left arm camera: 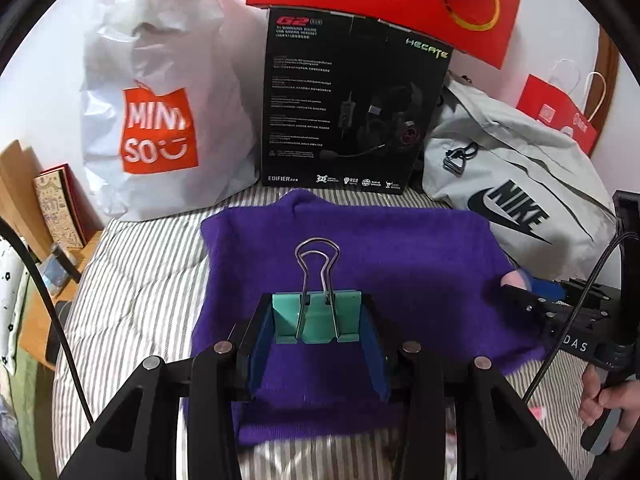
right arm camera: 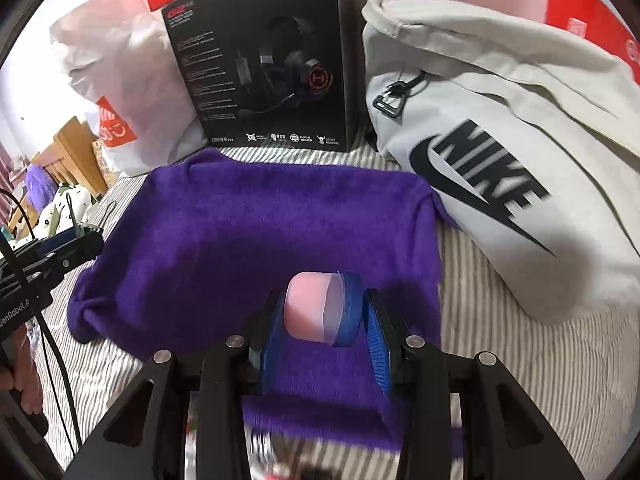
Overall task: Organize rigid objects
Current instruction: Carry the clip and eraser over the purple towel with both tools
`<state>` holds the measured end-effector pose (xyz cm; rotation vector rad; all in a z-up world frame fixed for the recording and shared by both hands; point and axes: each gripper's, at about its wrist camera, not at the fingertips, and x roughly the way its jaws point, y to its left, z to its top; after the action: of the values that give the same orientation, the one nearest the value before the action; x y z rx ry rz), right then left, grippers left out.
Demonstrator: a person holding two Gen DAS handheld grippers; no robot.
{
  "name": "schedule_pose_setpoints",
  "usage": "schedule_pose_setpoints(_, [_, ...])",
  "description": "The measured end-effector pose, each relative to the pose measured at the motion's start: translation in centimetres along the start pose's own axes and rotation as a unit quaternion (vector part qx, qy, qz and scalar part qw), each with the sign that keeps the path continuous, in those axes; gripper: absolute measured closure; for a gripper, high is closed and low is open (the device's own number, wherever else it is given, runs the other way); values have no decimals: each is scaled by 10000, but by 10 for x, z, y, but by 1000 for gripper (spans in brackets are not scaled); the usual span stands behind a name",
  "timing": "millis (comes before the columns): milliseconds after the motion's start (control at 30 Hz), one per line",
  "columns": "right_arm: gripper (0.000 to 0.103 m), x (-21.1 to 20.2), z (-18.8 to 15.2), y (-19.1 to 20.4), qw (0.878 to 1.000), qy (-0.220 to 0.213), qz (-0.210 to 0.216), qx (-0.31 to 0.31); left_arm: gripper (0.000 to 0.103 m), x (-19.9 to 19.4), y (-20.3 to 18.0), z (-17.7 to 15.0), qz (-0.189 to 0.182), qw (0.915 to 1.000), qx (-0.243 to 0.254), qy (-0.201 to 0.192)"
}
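My left gripper [left arm camera: 317, 312] is shut on a teal binder clip [left arm camera: 316, 317], its wire handles pointing away from me, held above a purple cloth [left arm camera: 400, 256] spread on the striped bed. My right gripper [right arm camera: 320, 312] is shut on a pink jar with a blue lid [right arm camera: 320, 306], lying sideways between the blue pads, over the same purple cloth [right arm camera: 260, 220]. In the left wrist view the right gripper [left arm camera: 516, 284] comes in from the right edge with the pink jar [left arm camera: 514, 278] at its tip. The left gripper's body [right arm camera: 52, 248] shows at the left of the right wrist view.
Behind the cloth stand a black headset box [left arm camera: 348, 108], a white Miniso bag [left arm camera: 160, 120] and a grey Nike bag [left arm camera: 520, 192], with red paper bags [left arm camera: 556, 108] beyond. A wooden shelf with books [left arm camera: 52, 208] borders the bed on the left. A person's hand [left arm camera: 612, 404] holds the right gripper's handle.
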<state>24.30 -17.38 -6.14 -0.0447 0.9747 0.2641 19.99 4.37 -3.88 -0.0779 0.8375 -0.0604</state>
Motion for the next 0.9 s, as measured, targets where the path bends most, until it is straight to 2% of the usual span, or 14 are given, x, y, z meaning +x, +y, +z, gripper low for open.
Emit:
schedule_pose_setpoints(400, [65,67,40,3,9992,375,-95,-83,64,71,-4,29,-60,9993,-37,364])
schedule_pose_setpoints(900, [65,94,50,9,9973,613,-200,-357,64,115,-10,32,43,9964,16,842])
